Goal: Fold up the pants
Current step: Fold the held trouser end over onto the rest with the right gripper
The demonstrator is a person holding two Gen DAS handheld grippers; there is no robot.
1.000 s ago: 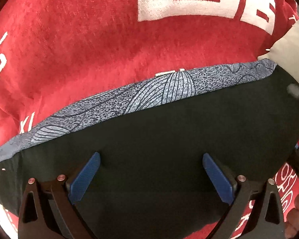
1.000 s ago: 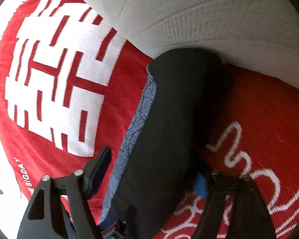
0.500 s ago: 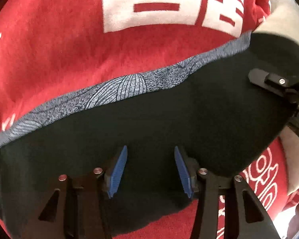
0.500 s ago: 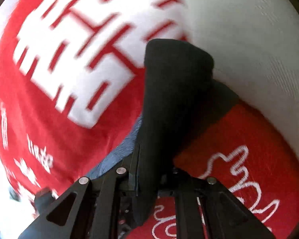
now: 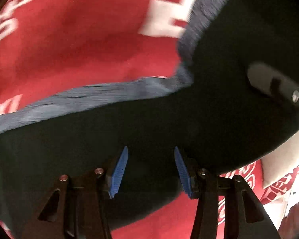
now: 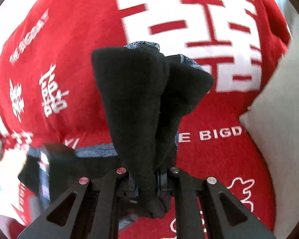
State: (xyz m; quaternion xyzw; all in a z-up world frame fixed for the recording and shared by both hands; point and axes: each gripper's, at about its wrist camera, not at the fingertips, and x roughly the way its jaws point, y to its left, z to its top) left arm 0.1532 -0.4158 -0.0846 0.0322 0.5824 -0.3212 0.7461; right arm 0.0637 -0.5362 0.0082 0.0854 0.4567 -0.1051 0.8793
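A bunched fold of the black pants (image 6: 133,103) is clamped between the pads of the right hand-held gripper (image 6: 146,181) and is held raised above the red blanket (image 6: 73,45) with white lettering. A white pillow (image 6: 279,119) is seen beside it. In the left wrist view, the left hand-held gripper (image 5: 149,171) is half closed, black cloth bunched between its blue pads (image 5: 118,174); a firm grip cannot be told.
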